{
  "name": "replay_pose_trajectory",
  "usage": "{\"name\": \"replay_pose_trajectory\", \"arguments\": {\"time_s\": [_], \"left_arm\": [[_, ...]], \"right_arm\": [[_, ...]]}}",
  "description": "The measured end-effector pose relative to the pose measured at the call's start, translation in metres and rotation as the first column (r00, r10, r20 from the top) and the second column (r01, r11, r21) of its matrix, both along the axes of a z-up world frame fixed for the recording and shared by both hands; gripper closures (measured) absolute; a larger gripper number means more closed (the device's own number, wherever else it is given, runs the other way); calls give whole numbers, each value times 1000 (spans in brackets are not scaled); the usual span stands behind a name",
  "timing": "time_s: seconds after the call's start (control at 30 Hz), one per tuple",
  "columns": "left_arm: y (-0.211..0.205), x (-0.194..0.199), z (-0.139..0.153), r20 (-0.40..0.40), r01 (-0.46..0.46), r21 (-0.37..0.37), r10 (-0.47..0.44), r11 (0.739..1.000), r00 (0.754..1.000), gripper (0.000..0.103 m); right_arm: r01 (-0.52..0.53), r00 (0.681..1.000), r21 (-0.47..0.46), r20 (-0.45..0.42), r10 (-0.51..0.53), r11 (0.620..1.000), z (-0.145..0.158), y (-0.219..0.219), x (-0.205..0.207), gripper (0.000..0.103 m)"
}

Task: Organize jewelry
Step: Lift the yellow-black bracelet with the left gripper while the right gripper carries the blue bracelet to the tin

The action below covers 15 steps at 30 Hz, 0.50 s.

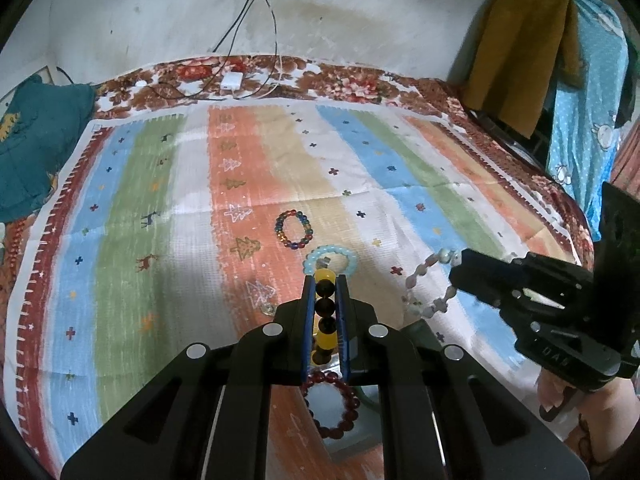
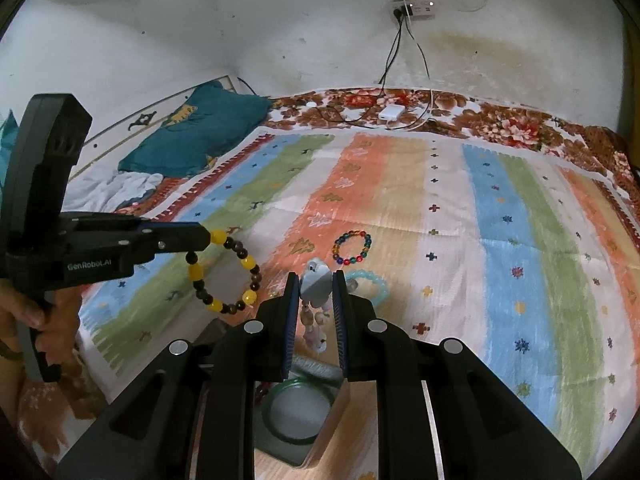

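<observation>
My left gripper [image 1: 325,280] is shut on a yellow-and-dark bead bracelet [image 1: 325,306], which hangs as a loop [image 2: 224,272] off its tip [image 2: 208,237] in the right wrist view. My right gripper [image 2: 316,280] is shut on a pale white-and-pink bead bracelet [image 2: 316,286], whose strand dangles [image 1: 424,284] from the right gripper [image 1: 456,264] in the left wrist view. On the striped cloth [image 1: 160,208] lie a multicolour bead bracelet [image 1: 293,229] [image 2: 352,247] and a light-blue bead bracelet [image 1: 330,258] [image 2: 370,284]. Below the jaws sit a dark red bead bracelet [image 1: 332,404] and a green bangle [image 2: 298,408].
The green bangle rests in a wooden box [image 2: 326,432] at the near edge. A teal pillow [image 2: 200,132] lies far left. A white charger [image 1: 231,80] and cables trail along the floral bedspread [image 1: 360,80] by the wall. Clothes [image 1: 520,48] hang at the right. A hand [image 2: 28,312] holds the left gripper.
</observation>
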State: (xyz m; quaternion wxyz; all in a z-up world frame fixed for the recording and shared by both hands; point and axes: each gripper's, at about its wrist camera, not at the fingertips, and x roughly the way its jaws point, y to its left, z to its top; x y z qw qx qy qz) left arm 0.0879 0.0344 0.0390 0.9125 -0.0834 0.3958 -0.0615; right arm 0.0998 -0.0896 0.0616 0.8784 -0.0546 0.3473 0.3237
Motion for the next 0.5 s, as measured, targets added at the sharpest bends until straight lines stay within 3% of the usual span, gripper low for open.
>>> {"name": "replay_pose_trajectory", "arguments": {"time_s": [0.5], "left_arm": [[-21, -34, -2, 5, 38, -11, -38, 999, 999, 94]], "right_arm": [[-39, 999, -11, -26, 39, 999, -6, 0, -31, 85]]}}
